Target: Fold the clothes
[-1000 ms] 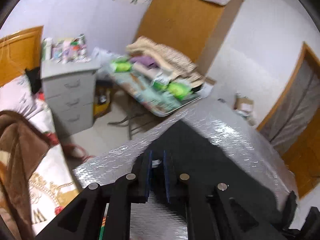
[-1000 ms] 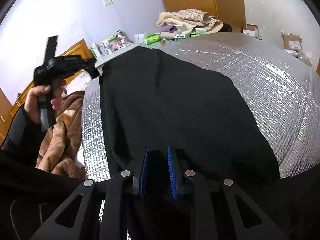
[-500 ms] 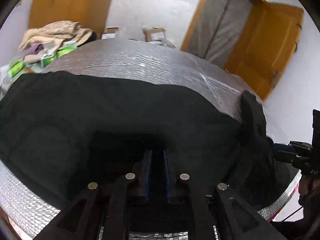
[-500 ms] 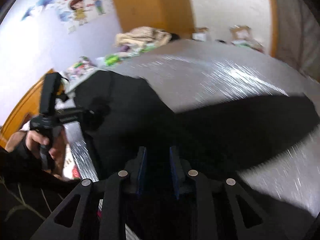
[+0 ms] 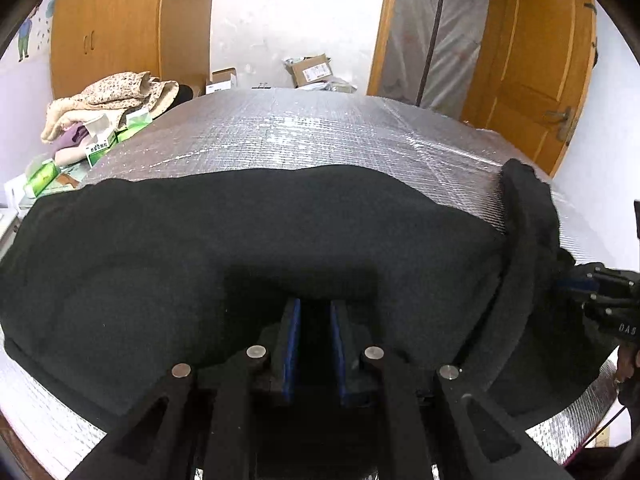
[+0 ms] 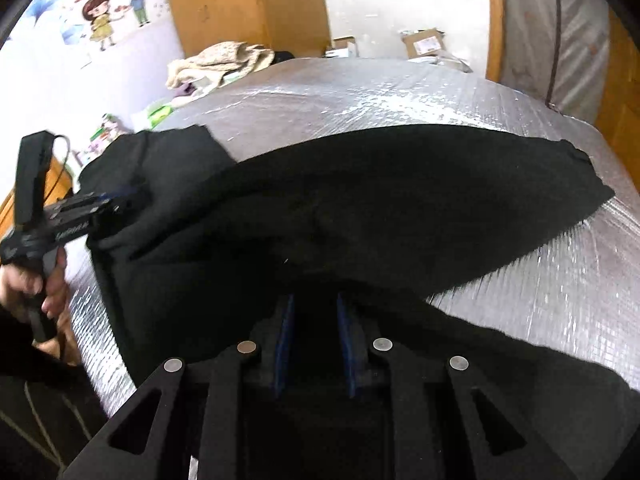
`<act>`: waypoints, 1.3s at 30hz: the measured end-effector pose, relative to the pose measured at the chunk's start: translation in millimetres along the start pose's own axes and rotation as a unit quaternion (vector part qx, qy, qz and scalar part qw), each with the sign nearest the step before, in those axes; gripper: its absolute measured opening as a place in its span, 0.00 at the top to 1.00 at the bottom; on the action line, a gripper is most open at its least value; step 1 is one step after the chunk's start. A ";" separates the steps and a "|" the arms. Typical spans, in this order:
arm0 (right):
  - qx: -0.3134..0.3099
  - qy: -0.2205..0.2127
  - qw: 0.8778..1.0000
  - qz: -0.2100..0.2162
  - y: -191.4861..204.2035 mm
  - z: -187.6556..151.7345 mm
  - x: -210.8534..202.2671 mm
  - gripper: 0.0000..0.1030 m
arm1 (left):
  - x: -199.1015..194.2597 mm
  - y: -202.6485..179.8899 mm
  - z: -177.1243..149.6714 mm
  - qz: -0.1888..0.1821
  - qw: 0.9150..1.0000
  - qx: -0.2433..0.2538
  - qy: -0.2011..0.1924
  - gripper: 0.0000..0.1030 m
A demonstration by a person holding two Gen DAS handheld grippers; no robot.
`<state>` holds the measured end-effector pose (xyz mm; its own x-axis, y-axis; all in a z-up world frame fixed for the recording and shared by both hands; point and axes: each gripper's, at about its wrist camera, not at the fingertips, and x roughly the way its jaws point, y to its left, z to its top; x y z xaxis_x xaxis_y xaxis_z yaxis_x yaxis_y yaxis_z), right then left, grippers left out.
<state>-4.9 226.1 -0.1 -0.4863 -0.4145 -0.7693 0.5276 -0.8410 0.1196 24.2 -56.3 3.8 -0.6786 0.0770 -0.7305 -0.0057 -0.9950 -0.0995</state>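
Note:
A black garment (image 5: 240, 240) (image 6: 400, 200) lies across the silver foil-covered table (image 5: 320, 132) (image 6: 400, 92), with one corner turned up at the right edge. My left gripper (image 5: 314, 312) has its blue pads on the garment's near hem, which hangs over the fingertips. In the right wrist view the left gripper (image 6: 128, 200) grips the cloth's left corner, held by a hand (image 6: 24, 284). My right gripper (image 6: 314, 308) has black cloth between its jaws, which are closing. The left wrist view shows the right gripper (image 5: 568, 280) pinching the bunched right end.
A heap of beige clothes (image 5: 112, 92) (image 6: 224, 60) and green packs (image 5: 40, 176) sit on a side table at the far left. Cardboard boxes (image 5: 312, 68) lie on the floor beyond the table. A wooden door (image 5: 540, 80) stands at the right.
Both cameras have swung round to face across the table. The garment, which ran lengthwise away from the right gripper, now lies crosswise, and both grippers hold its near edge lower down.

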 end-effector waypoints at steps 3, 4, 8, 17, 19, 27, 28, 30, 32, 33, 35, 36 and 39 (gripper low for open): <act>0.000 0.000 1.000 -0.004 -5.9 10.2 7.4 0.79 | 7.2 -7.2 7.4 0.021 1.000 0.004 0.007 0.86; -0.002 0.000 1.000 -0.004 -7.3 12.7 7.6 0.79 | 9.2 -9.1 9.4 0.028 1.000 0.006 0.009 0.86; -0.001 -0.002 1.000 0.000 -13.0 18.6 9.9 0.78 | 15.2 -13.4 15.2 0.042 0.999 0.011 0.011 0.86; -0.006 0.010 1.000 0.006 -23.7 4.9 -4.9 0.77 | 12.1 -7.0 15.9 0.023 1.000 0.006 0.018 0.86; -0.003 0.013 1.000 0.006 -27.7 0.5 -9.8 0.77 | 10.1 -7.9 14.3 0.023 1.000 0.008 0.018 0.86; -0.003 0.025 1.000 -0.008 -46.8 -16.9 -38.5 0.77 | 6.2 -9.4 9.9 0.023 0.999 0.013 0.018 0.86; 0.004 0.023 1.000 -0.020 -51.4 -20.0 -44.5 0.77 | 6.0 -8.8 9.6 0.021 1.000 0.013 0.018 0.86; 0.031 0.015 0.999 -0.038 -66.4 -27.4 -58.3 0.77 | 5.6 -8.5 8.9 0.020 1.000 0.013 0.017 0.86; 0.075 0.010 0.995 -0.066 -85.2 -40.8 -73.7 0.77 | 5.4 -9.8 7.4 0.022 1.000 0.016 0.014 0.86; 0.100 0.014 0.991 -0.086 -95.2 -50.8 -79.9 0.77 | 5.3 -10.1 6.9 0.023 1.000 0.017 0.012 0.86; 0.142 0.024 0.983 -0.118 -112.4 -71.0 -89.3 0.77 | 5.5 -10.3 6.5 0.023 0.999 0.020 0.012 0.86; 0.158 0.018 0.979 -0.124 -118.9 -78.9 -95.3 0.77 | 5.6 -10.6 6.6 0.024 0.999 0.021 0.012 0.86; 0.179 0.006 0.972 -0.153 -132.3 -92.2 -108.3 0.79 | 5.9 -11.7 7.6 0.025 0.999 0.024 0.014 0.86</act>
<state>42.2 414.3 9.5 -0.5732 -0.1240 -0.8100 0.0823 -0.9922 0.0937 14.8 -44.6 5.8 -0.6584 0.0285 -0.7522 -0.0089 -0.9995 -0.0301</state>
